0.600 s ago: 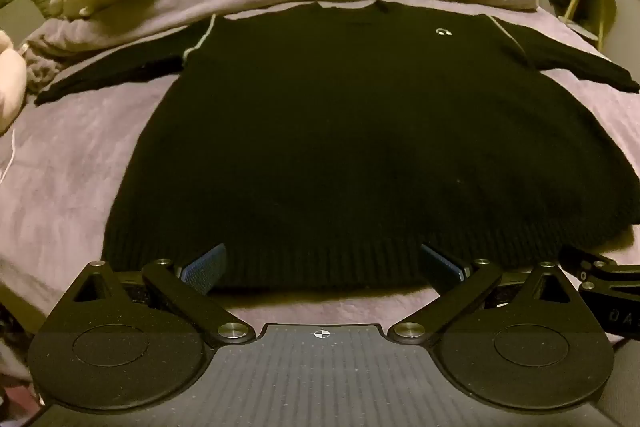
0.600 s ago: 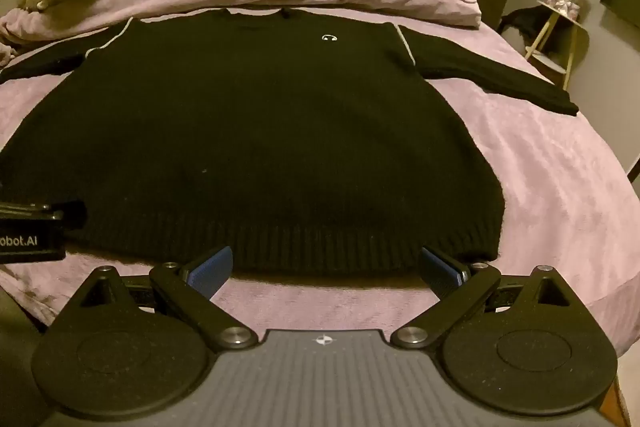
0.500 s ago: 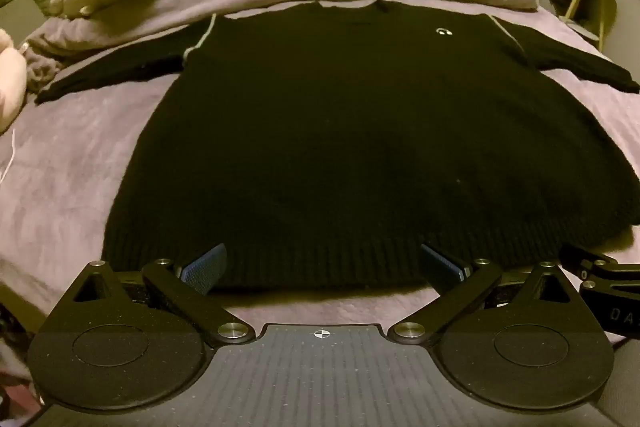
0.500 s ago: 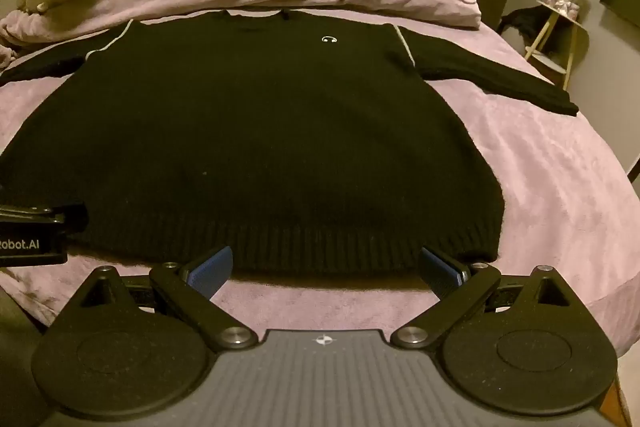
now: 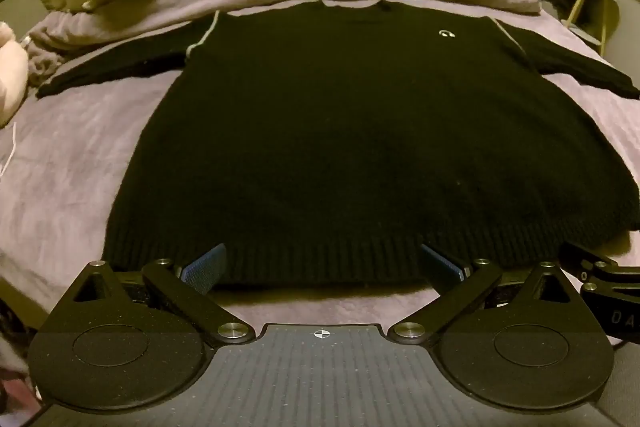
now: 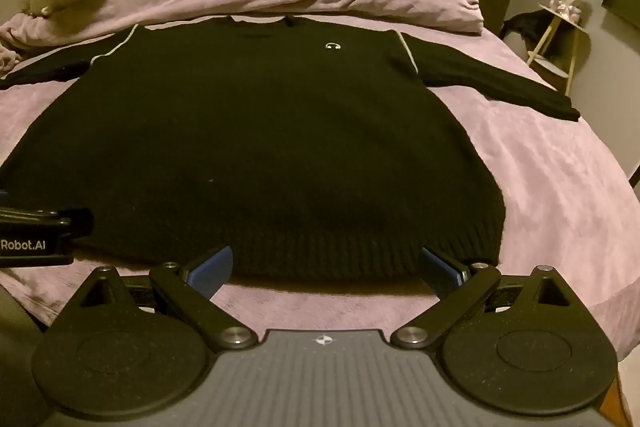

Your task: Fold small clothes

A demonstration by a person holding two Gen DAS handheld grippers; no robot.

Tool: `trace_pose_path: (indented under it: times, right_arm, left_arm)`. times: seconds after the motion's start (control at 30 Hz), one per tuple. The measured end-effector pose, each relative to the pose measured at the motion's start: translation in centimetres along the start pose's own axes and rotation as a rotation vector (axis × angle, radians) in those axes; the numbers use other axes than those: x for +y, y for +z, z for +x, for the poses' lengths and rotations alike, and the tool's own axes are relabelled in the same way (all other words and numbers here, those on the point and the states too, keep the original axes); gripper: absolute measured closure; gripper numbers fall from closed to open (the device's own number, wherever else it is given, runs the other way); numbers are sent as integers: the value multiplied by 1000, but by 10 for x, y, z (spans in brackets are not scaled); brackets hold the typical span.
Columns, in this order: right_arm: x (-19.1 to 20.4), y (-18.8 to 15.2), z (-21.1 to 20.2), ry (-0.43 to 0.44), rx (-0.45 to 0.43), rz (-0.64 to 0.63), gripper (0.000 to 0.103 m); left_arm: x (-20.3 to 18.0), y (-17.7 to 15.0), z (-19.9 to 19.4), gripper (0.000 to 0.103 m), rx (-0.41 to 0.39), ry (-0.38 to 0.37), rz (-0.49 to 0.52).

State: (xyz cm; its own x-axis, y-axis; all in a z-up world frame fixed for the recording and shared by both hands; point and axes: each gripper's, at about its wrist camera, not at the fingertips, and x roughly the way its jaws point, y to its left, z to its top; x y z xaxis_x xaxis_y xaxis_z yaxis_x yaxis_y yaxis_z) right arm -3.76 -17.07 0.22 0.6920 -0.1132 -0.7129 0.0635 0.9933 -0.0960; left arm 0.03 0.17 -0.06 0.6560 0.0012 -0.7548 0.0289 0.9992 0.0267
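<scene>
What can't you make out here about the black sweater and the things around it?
- Sweater chest logo: too small to read, both views.
- Its far sleeve cuff: cut off by the right wrist view's edge.
- Items on the side table: too small and dim.
- Right gripper in the left wrist view: only a part shows, fingers cut off.

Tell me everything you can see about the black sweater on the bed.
The black sweater is a knitted long-sleeved pullover with a ribbed hem, round neck, pale piping at both shoulder seams and a small white chest logo. It lies flat, front up and unfolded, on the purple bedcover, sleeves spread outward, neck toward the rumpled duvet. Nothing grips it; both open grippers hover just short of the hem.
</scene>
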Motion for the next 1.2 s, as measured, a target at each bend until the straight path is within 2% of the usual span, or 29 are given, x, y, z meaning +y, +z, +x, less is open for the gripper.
trace_pose_path:
  times: [1.2]
  right_arm:
    - [0, 2, -6, 10, -19, 5, 4]
  left_arm:
    - [-1, 3, -3, 0, 14, -2, -6]
